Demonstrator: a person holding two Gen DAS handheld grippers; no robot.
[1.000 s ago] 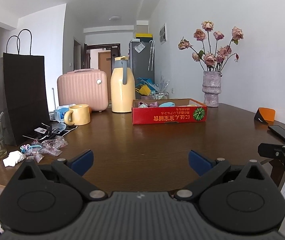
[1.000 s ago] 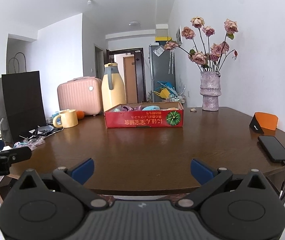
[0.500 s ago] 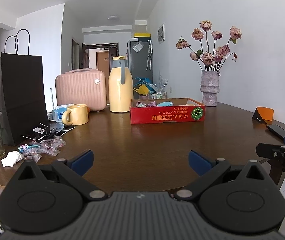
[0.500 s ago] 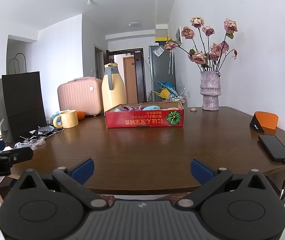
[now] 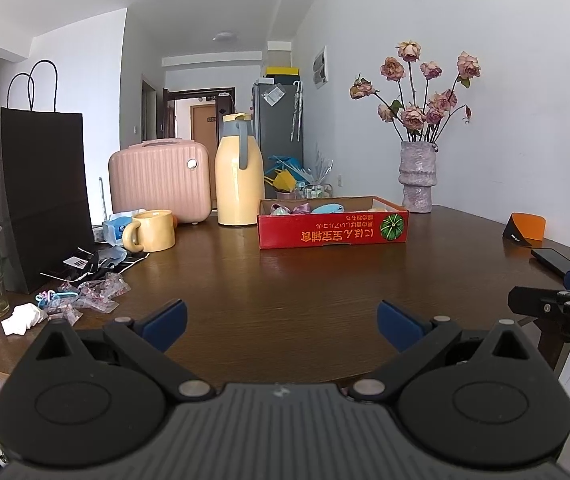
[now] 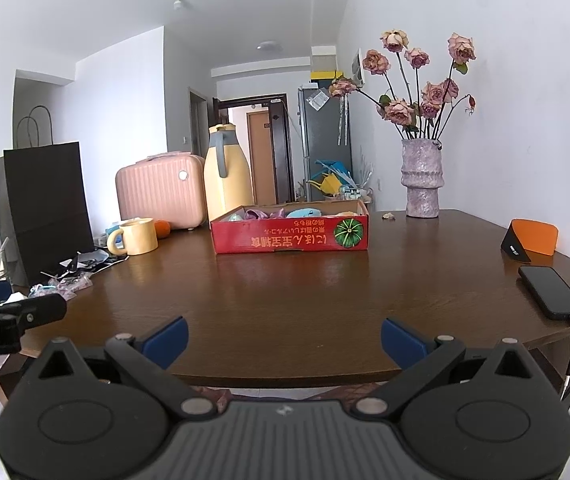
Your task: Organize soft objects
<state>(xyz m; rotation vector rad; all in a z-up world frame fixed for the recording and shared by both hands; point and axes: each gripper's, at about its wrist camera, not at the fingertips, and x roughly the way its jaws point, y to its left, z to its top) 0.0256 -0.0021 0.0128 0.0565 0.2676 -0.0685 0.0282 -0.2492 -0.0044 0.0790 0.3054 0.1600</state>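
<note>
Both my left hand-held gripper [image 5: 281, 320] and right hand-held gripper [image 6: 283, 338] hang spread, empty, near the counter [image 6: 305, 292] edge; soft toys [image 6: 303, 213] sit in the red box [image 6: 289, 237], so either sorted or awaiting.

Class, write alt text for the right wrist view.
An open two-finger right gripper hovers at the near edge of a dark wooden table, facing a red cardboard box of soft colourful items, with a yellow ceramic mug to its left.
</note>
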